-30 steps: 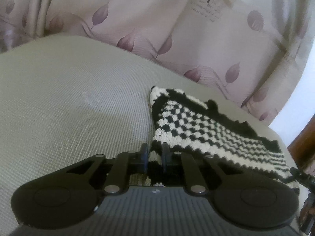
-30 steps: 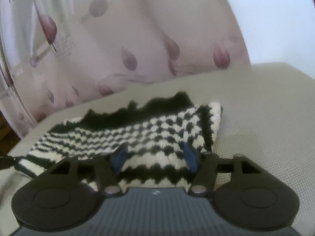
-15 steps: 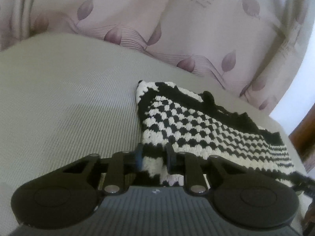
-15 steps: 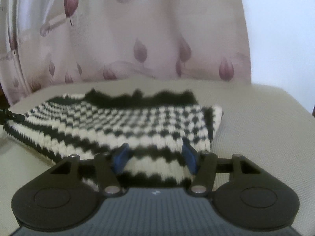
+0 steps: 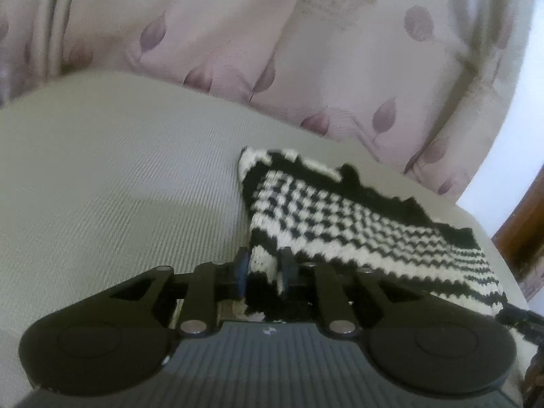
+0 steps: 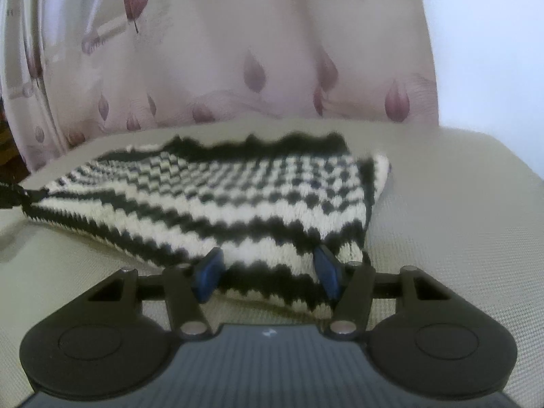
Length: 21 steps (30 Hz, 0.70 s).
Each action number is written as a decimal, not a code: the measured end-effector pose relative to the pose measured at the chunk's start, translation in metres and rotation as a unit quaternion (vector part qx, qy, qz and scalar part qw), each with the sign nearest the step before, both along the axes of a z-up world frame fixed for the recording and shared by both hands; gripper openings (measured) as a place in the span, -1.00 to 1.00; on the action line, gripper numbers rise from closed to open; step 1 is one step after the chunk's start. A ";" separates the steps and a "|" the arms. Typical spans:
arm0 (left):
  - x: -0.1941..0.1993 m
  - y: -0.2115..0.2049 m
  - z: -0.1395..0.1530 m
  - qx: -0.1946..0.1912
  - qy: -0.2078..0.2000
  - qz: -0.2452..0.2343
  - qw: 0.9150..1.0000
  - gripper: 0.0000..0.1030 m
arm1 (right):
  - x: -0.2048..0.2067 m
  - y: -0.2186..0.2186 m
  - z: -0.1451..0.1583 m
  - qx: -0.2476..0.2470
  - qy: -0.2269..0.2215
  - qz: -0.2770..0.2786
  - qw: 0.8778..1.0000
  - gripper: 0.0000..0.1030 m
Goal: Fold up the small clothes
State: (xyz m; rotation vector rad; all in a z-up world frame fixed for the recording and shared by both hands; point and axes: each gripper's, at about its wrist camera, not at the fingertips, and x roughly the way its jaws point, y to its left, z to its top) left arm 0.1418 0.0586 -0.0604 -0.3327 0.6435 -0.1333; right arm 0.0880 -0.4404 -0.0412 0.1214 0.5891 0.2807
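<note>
I see one black-and-white knit garment lying folded on the grey cushion, near its far edge, long axis running along the leaf-print curtain. My left gripper is opening around its near corner. My right gripper stands apart, cloth between the pads.

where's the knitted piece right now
The black-and-white knit lies on the grey cushion before the leaf-print curtain, its near edge between both grippers' fingers.
</note>
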 end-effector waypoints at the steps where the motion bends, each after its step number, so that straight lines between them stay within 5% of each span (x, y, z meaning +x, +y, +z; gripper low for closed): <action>1: -0.002 -0.001 0.005 0.007 -0.009 -0.002 1.000 -0.09 | -0.004 -0.002 0.004 0.008 -0.014 -0.003 1.000 0.14; 3: -0.005 -0.005 0.015 0.026 -0.028 0.003 0.999 0.66 | -0.010 -0.006 0.015 0.024 -0.047 -0.008 0.999 0.14; 6: 0.004 -0.010 0.027 0.042 -0.041 0.001 0.998 0.92 | -0.004 -0.007 0.023 0.033 -0.055 -0.012 0.998 0.14; 12: 0.068 -0.019 0.011 0.033 0.040 -0.054 0.997 0.91 | 0.023 0.007 0.023 0.014 -0.054 -0.010 0.998 0.14; 16: 0.105 -0.012 -0.014 -0.029 0.086 -0.095 0.991 0.69 | 0.037 0.019 0.010 -0.010 -0.038 -0.010 0.999 0.14; 21: 0.126 -0.007 -0.025 -0.042 0.073 -0.150 0.985 0.57 | 0.044 0.015 -0.009 0.014 0.003 -0.017 1.000 0.13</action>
